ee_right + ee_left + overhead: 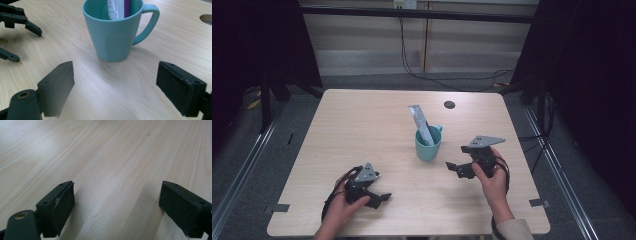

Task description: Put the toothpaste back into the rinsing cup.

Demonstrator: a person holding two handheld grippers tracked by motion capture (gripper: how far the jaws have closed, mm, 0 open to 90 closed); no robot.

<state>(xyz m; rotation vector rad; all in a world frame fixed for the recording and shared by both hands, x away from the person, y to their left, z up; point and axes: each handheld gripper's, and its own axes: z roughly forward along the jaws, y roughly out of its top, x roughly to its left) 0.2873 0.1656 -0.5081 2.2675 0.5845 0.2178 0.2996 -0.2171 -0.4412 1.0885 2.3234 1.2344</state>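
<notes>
The high view looks forward and down from above the person's side, taking in the whole table from far off. The left gripper view sits low, close over bare tabletop, facing along its own jaws. The right gripper view sits equally low, facing the mug at 12 o'clock, near. It shares the mug with the high view, and shows the left gripper at 10 o'clock.
</notes>
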